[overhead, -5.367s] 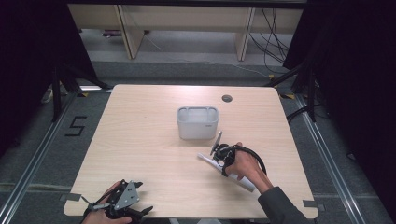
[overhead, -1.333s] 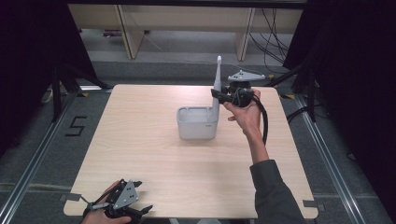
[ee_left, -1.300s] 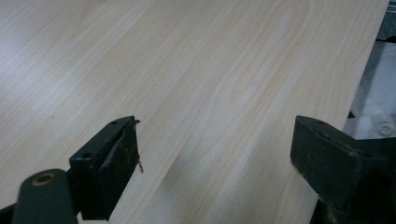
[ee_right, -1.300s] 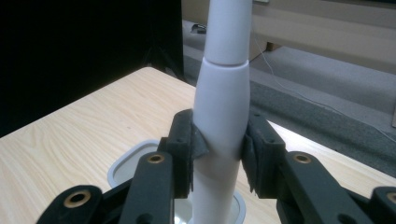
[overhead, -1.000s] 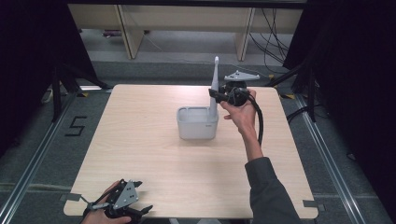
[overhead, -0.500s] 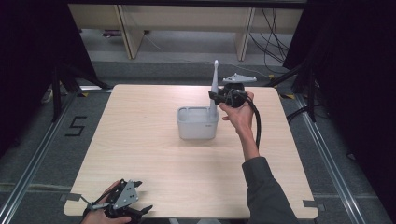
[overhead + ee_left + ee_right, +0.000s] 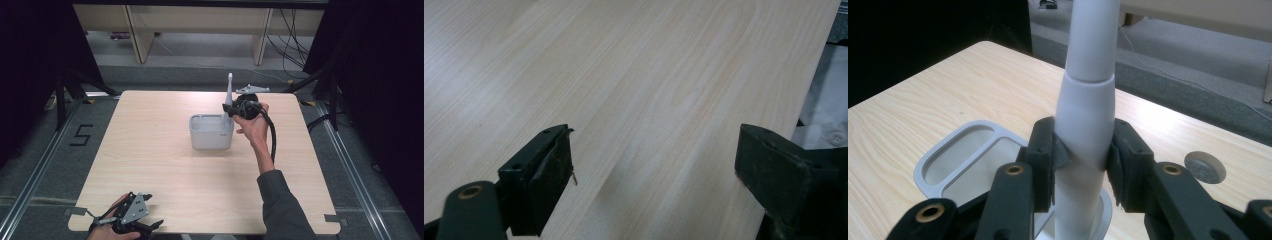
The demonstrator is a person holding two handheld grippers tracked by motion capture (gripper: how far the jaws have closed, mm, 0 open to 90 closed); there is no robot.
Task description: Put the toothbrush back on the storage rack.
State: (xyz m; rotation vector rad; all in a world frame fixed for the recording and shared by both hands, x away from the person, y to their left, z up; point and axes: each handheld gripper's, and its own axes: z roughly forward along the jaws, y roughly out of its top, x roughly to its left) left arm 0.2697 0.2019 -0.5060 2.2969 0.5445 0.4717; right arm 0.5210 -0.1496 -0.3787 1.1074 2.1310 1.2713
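Wooden table (image 7: 165, 165), grey floor (image 7: 40, 165), cables (image 7: 295, 45)

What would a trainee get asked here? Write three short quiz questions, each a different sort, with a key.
1. True or false: the right gripper is shut on the white electric toothbrush.
2. The toothbrush is: A lying flat, B upright, C upside down?
3. What stands under the toothbrush?

Key
1. True.
2. B, over the holder's round slot.
3. The grey holder on the table; the left gripper is open over bare wood.

place: lab recording bay | signs: black curtains (image 7: 30, 75), floor rails (image 7: 35, 170), loose cables (image 7: 295, 35)
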